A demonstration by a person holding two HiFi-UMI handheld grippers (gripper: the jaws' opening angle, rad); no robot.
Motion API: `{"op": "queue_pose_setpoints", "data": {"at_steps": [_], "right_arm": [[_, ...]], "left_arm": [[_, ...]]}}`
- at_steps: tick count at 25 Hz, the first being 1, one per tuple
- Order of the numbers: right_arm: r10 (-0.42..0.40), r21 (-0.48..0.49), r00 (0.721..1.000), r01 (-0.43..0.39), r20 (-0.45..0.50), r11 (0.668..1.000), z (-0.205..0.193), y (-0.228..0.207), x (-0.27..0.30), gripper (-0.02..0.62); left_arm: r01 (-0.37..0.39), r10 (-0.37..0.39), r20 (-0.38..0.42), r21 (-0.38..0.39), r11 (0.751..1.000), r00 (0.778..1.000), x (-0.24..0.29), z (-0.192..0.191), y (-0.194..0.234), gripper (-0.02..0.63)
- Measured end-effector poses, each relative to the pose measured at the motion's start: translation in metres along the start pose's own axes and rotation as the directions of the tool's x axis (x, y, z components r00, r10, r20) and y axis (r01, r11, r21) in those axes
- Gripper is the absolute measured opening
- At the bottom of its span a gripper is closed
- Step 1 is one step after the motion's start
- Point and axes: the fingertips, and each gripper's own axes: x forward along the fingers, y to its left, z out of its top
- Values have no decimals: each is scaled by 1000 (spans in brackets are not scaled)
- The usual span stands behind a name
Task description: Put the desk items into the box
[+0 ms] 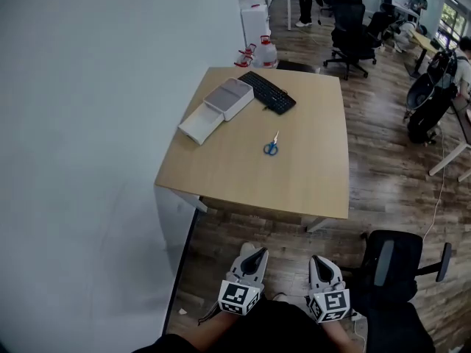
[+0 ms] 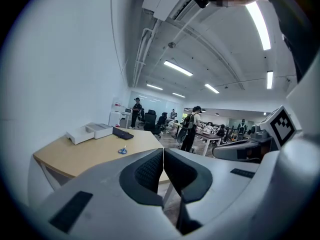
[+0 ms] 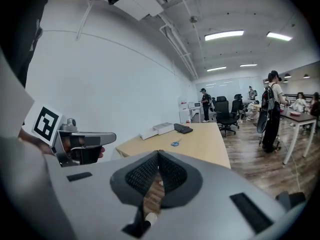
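Head view: left gripper point(image 1: 257, 254) and right gripper point(image 1: 318, 260) hover short of the desk's point(image 1: 309, 182) near edge, jaws closed, nothing between them. Scissors point(image 1: 271, 147) mid-desk. Box point(image 1: 218, 107) near the far-left corner, keyboard point(image 1: 268, 91) just beside it.

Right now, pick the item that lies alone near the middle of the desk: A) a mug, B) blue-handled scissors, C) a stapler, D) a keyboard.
B: the blue-handled scissors lie by themselves mid-desk, while the keyboard and white box sit at the far end.
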Motion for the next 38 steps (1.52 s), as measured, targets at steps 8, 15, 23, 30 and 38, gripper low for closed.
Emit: {"op": "queue_pose_setpoints", "data": {"at_steps": [8, 15, 23, 30, 38], "right_arm": [[-24, -100, 999, 21, -28, 995, 64, 8, 117, 60], [-32, -117, 999, 28, -28, 993, 107, 32, 197, 60], [-83, -54, 995, 80, -59, 995, 115, 41, 250, 60], [-84, -41, 994, 81, -67, 996, 116, 32, 277, 60], [-69, 15, 996, 70, -53, 997, 114, 9, 305, 60]], "left_arm": [[14, -15, -33, -14, 1000, 999, 66, 30, 116, 17], [32, -34, -31, -43, 999, 999, 89, 58, 197, 17], [112, -114, -50, -39, 993, 992, 124, 62, 244, 17], [101, -104, -50, -59, 993, 993, 147, 60, 261, 17], [91, -96, -113, -50, 995, 989, 191, 48, 261, 17]]}}
